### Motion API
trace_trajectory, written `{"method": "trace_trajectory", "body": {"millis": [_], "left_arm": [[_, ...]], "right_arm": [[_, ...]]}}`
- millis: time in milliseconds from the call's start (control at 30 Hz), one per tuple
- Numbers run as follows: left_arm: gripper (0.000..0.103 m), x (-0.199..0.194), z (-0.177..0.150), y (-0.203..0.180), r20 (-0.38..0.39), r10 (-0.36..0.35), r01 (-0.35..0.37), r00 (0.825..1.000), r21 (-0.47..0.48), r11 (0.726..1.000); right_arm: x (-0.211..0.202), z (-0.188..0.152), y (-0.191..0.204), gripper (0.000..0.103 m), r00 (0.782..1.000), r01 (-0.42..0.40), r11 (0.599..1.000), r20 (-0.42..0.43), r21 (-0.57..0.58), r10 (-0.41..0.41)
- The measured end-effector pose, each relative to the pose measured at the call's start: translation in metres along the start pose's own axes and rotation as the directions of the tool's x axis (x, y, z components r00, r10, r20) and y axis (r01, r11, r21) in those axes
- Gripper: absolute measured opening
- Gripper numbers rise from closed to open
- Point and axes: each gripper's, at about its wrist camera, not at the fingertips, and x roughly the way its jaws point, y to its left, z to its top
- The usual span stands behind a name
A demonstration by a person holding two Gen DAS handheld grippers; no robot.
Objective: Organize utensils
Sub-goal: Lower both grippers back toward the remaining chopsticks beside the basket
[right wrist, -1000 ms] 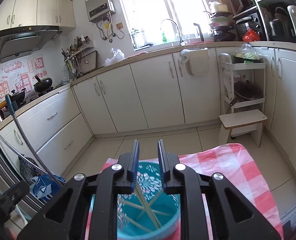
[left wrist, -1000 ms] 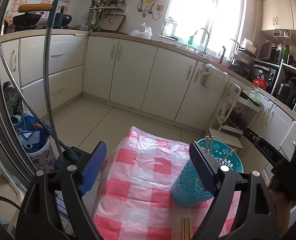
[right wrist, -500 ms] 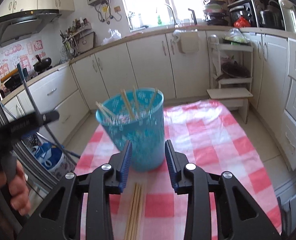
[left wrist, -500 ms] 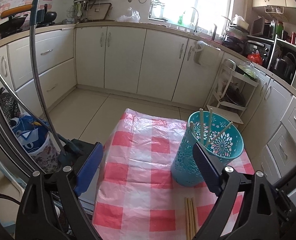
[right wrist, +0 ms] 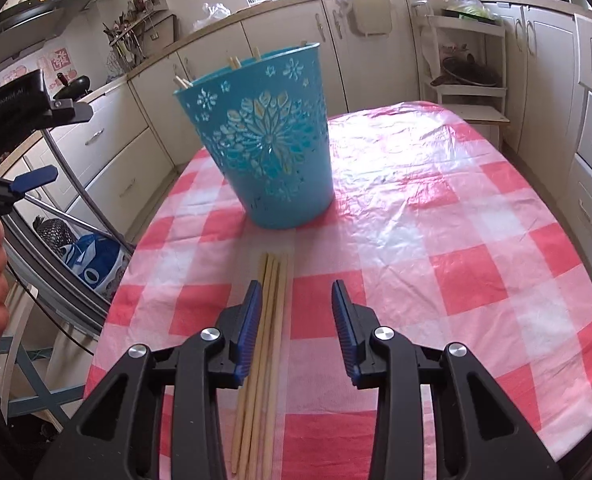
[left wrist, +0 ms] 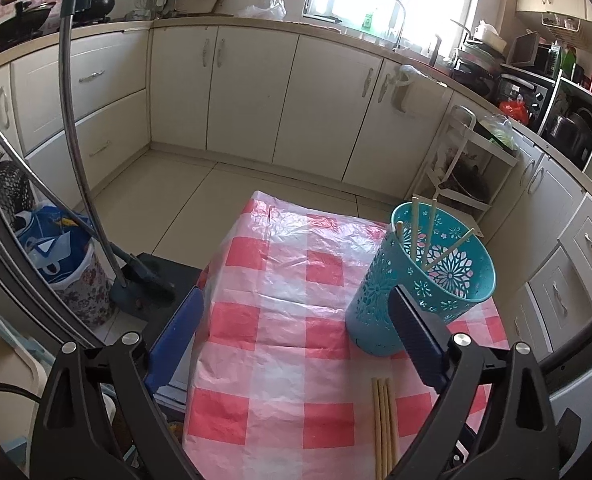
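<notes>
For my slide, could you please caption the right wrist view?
Open right gripper over loose chopsticks lying before a teal holder on the checked tablecloth.

Checked tablecloth [right wrist: 436, 240]; cream cabinets [left wrist: 251, 92]; blue bag [left wrist: 51, 248] on floor.

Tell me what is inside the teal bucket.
The left wrist view shows four wooden chopsticks leaning inside the teal bucket. The near wall hides their lower ends and the bottom, so anything lying there cannot be seen.
</notes>
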Motion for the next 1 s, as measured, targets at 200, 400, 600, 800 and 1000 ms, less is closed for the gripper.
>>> {"method": "trace_trajectory", "body": {"millis": [200, 400, 600, 800, 1000], "left_arm": [[0.089, 0.013, -0.007, 0.025, -0.059, 0.011, -0.013, 0.998, -0.03, 0.999], [0.089, 0.025, -0.014, 0.059, -0.113, 0.011, -0.026, 0.994, -0.13, 0.991], [0.089, 0.028, -0.02, 0.051, -0.127, 0.018, -0.027, 0.992, -0.071, 0.997], [0.089, 0.028, -0.024, 0.03, -0.133, 0.005, -0.004, 0.991, 0.007, 1.0], [0.089, 0.032, -0.031, 0.013, -0.156, 0.013, -0.003, 0.988, 0.065, 0.998]], "right_arm": [[0.009, -0.009, -0.001, 0.036, 0.999, 0.003, 1.0, -0.034, -0.021, -0.003], [0.026, -0.01, 0.016, 0.036, 0.997, -0.002, 0.997, -0.073, -0.08, -0.004], [0.039, -0.007, 0.021, 0.036, 0.995, 0.042, 0.994, -0.085, -0.101, -0.05], [0.053, -0.008, 0.016, 0.036, 0.989, 0.069, 0.99, -0.122, -0.125, -0.085], [0.062, -0.003, 0.025, 0.026, 0.988, 0.07, 0.981, -0.122, -0.182, -0.093]]}}
